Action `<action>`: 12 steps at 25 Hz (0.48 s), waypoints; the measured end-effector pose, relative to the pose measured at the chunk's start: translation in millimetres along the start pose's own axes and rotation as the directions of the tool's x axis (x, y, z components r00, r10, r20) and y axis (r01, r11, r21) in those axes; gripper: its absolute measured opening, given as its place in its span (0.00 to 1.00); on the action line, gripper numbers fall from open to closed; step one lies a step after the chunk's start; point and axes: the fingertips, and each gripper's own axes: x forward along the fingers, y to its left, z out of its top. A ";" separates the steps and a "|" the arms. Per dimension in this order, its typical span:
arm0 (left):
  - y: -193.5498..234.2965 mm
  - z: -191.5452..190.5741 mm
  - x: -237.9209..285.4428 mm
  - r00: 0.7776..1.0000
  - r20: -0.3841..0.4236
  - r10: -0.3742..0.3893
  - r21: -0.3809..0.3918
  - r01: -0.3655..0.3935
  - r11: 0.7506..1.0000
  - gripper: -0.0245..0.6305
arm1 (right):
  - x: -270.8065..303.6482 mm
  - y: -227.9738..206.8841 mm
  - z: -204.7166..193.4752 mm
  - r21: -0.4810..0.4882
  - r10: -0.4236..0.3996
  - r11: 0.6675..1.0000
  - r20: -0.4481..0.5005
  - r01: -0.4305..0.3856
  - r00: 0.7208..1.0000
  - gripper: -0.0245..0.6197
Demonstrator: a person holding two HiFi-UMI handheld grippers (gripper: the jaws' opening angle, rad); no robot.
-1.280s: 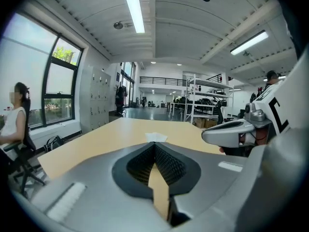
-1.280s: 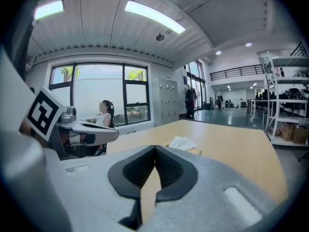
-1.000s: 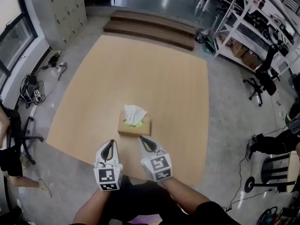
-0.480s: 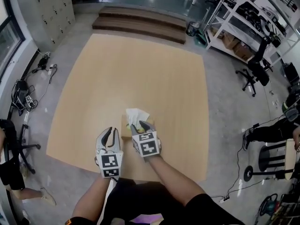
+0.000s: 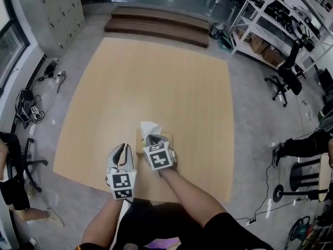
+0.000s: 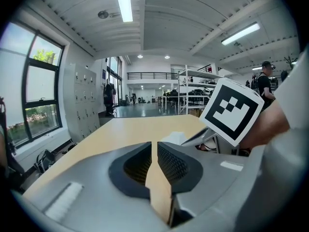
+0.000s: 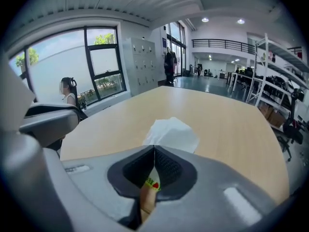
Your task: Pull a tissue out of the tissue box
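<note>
A tan tissue box [image 5: 139,142] sits near the front edge of the wooden table [image 5: 156,77], with a white tissue [image 5: 149,127] standing out of its top. My right gripper [image 5: 154,138] points down over the box. Its jaws are closing on the base of the tissue [image 7: 171,133], and white tissue and the box's print [image 7: 150,183] show in the slit between them. My left gripper [image 5: 121,151] hovers just left of the box, shut with nothing in it [image 6: 154,144]. From it I see the tissue [image 6: 175,138] and the right gripper's marker cube [image 6: 231,110].
Wooden steps [image 5: 161,27] lie beyond the table's far edge. White shelving [image 5: 270,20] and office chairs [image 5: 283,82] stand at the right. A seated person [image 5: 8,176] and cables [image 5: 31,103] are at the left. Another person [image 7: 66,93] sits by the window.
Both grippers moved forward to the box. The right one came down over the box top and its jaws closed at the tissue. The left one settled beside the box.
</note>
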 end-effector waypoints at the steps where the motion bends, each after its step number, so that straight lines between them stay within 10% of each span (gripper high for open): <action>1: -0.4 -0.1 -1.3 1.000 -0.001 0.005 -0.003 -0.005 1.000 0.12 | -2.4 1.2 1.8 0.005 0.009 1.000 0.008 -0.009 1.000 0.03; 12: -46.2 14.0 -26.6 0.999 0.029 0.035 -0.015 -0.035 0.999 0.09 | -99.9 -22.0 30.9 0.006 0.034 0.999 0.296 -0.037 0.955 0.03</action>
